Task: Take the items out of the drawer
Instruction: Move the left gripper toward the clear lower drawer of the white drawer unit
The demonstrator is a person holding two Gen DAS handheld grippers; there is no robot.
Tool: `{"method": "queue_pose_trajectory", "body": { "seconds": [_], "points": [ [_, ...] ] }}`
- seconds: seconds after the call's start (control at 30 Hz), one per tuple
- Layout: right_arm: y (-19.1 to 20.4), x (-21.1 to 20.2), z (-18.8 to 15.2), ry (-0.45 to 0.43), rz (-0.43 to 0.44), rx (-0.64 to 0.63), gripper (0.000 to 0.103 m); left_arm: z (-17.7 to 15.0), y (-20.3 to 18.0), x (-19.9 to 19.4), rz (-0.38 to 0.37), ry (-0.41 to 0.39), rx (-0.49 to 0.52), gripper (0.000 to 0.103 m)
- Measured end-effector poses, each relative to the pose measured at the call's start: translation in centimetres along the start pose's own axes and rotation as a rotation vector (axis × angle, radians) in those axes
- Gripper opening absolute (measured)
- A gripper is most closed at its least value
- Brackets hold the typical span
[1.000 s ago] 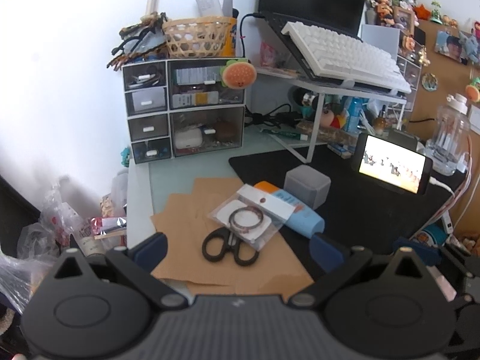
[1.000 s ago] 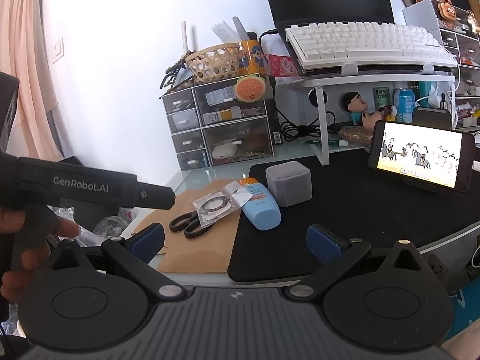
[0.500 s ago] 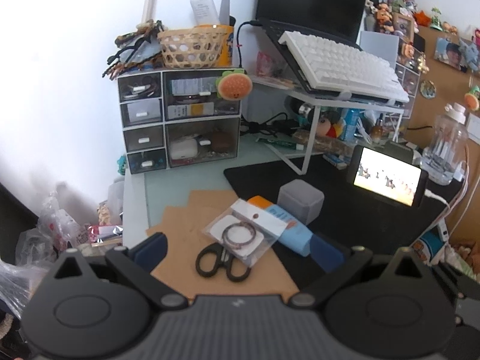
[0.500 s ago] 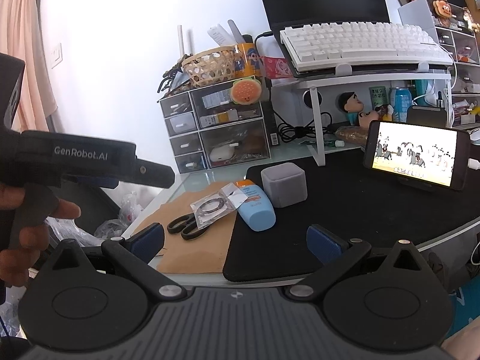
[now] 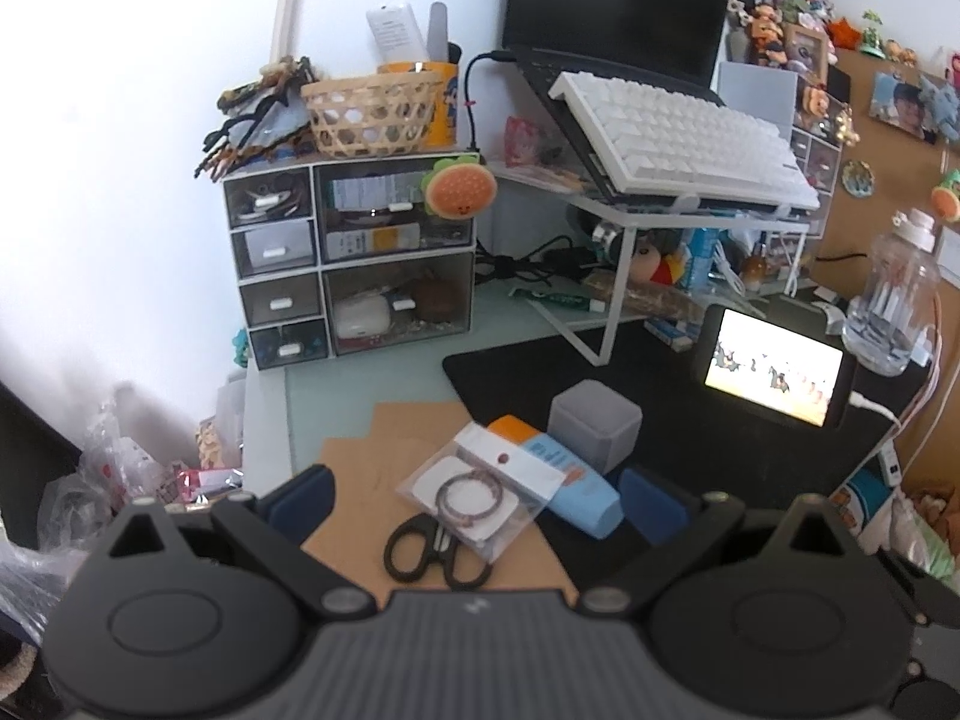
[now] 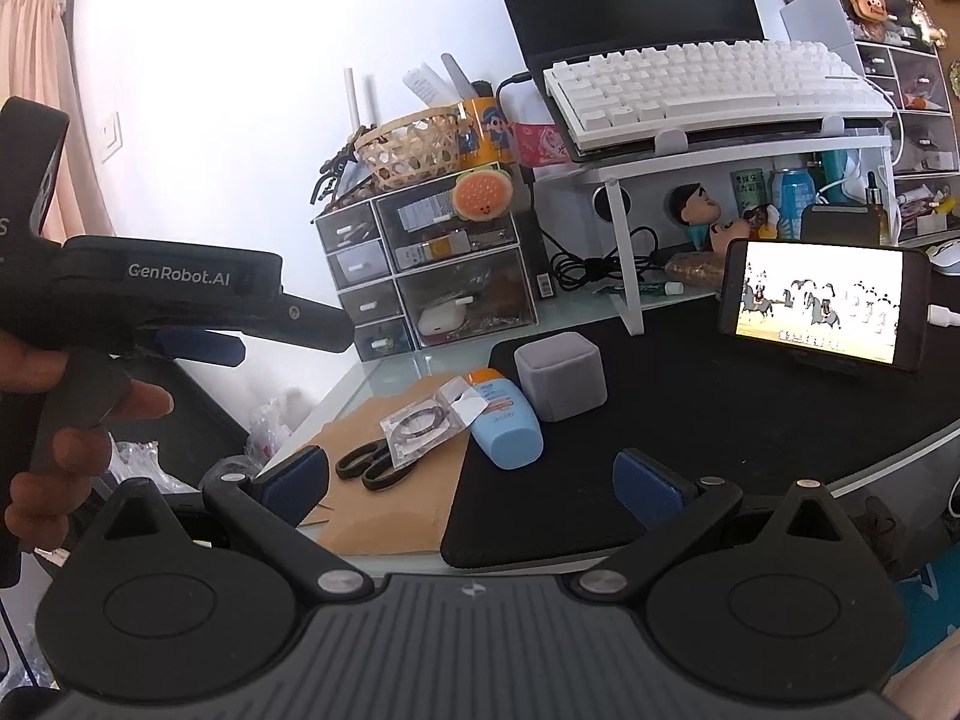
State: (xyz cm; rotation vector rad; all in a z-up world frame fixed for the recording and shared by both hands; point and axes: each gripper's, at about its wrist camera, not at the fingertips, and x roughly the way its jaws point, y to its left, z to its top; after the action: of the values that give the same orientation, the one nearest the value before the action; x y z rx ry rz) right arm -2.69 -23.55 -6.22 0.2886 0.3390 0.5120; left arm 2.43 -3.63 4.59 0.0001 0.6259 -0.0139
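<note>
The drawer unit (image 5: pixel 351 261) stood at the rear left of the surface (image 5: pixel 372 375), every drawer flush. The left gripper (image 5: pixel 474 501) and right gripper (image 6: pixel 471 480) were both spread wide, holding nothing. The unit lay ahead and left of each; the left gripper appeared nearer.

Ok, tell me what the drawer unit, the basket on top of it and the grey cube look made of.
Drawer unit: likely clear plastic fronts in a white frame, since the contents show through. Basket: woven cane or bamboo, going by its tan open lattice. Grey cube: matte and soft-looking, perhaps velvet or flocking, as it shows no glare; I cannot be sure.
</note>
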Motion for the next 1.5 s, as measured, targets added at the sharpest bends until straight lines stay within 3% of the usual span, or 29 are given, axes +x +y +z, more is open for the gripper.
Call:
{"method": "queue_pose_trajectory", "body": {
  "seconds": [0.73,1.5],
  "points": [
    [-1.2,-0.1,-0.4,-0.037,0.004,0.055,0.103,1.1,-1.2,1.3,-0.003,0.018,-0.008,0.103],
    [-3.2,0.6,-0.6,-0.014,0.022,0.114,0.103,2.9,-1.2,4.3,0.059,0.02,0.025,0.103]
  ]
}}
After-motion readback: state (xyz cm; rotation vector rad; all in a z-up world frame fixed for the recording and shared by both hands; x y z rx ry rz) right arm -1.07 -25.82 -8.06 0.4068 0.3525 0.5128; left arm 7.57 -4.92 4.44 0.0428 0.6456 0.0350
